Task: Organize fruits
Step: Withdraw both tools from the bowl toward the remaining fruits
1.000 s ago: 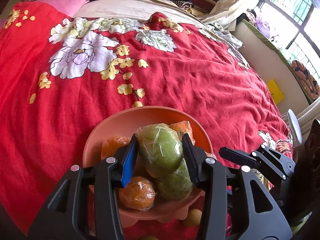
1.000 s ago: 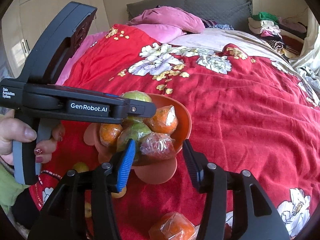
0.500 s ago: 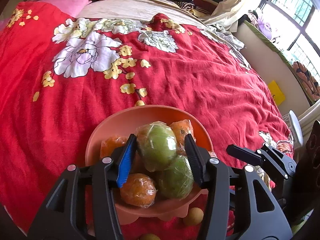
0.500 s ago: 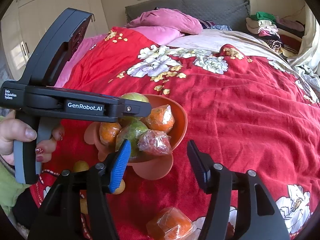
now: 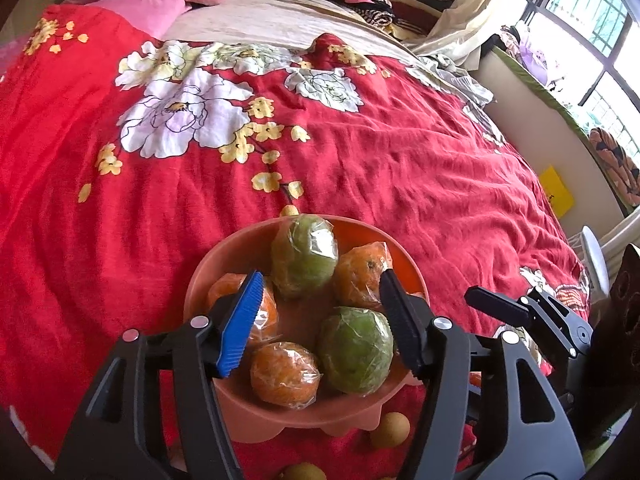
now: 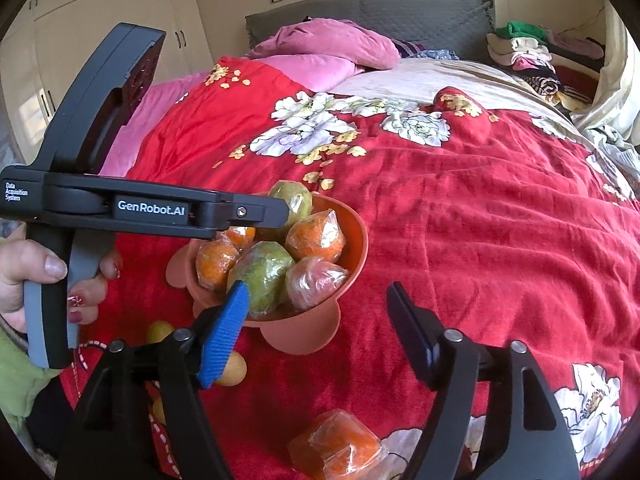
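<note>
A salmon bowl [image 5: 260,412] stands on the red flowered blanket and holds several plastic-wrapped fruits. One green fruit [image 5: 304,256] lies at its far side, a second green one [image 5: 354,350] nearer, with wrapped oranges [image 5: 286,374] around them. My left gripper [image 5: 320,316] hovers over the bowl, jaws opening; no pad touches any fruit. My right gripper [image 6: 320,332] hangs in front of the bowl [image 6: 356,236], jaws opening, nothing between them. A wrapped orange [image 6: 336,444] lies loose on the blanket below it. A hand [image 6: 40,272] holds the left gripper [image 6: 280,212].
Small yellow fruits [image 6: 232,364] lie on the blanket by the bowl's foot, seen too as yellow fruits [image 5: 394,426] in the left wrist view. Pink pillows [image 6: 332,48] and folded clothes [image 6: 520,48] sit at the bed's head. Windows and a ledge [image 5: 560,120] run along the right.
The left jaws spread and let go of the green fruit, which now rests at the bowl's far side. The right jaws also widened. Neither hand shifted.
</note>
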Demonstrator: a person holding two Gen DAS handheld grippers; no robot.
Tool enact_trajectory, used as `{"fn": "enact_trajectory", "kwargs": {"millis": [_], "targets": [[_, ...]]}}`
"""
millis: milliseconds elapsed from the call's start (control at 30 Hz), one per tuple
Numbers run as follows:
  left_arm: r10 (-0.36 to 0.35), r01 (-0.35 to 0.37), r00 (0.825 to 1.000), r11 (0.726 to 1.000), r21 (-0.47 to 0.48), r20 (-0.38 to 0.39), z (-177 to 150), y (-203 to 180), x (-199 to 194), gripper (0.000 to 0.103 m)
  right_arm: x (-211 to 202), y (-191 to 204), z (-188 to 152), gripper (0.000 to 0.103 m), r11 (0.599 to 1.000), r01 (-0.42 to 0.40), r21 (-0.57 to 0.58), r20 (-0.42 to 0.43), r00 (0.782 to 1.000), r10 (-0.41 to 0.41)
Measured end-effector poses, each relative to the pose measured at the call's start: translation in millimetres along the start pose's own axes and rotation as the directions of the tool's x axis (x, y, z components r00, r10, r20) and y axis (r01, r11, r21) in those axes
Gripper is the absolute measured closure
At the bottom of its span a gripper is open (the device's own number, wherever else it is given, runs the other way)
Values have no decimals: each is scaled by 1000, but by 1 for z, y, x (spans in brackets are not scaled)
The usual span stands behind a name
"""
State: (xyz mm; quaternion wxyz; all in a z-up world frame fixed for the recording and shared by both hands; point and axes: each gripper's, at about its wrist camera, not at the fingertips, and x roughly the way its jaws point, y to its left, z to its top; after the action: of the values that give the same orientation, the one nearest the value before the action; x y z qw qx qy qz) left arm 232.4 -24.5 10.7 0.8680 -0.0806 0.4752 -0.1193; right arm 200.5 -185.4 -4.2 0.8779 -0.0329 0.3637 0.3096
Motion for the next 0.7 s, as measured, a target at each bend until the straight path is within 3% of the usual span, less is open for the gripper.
{"fn": "enact_trajectory", "kwargs": {"millis": [700], "targets": [[43, -41, 997, 999, -27, 57, -7, 2, -17, 10, -7, -3, 0, 11, 1000, 23, 10, 28, 999, -23]]}}
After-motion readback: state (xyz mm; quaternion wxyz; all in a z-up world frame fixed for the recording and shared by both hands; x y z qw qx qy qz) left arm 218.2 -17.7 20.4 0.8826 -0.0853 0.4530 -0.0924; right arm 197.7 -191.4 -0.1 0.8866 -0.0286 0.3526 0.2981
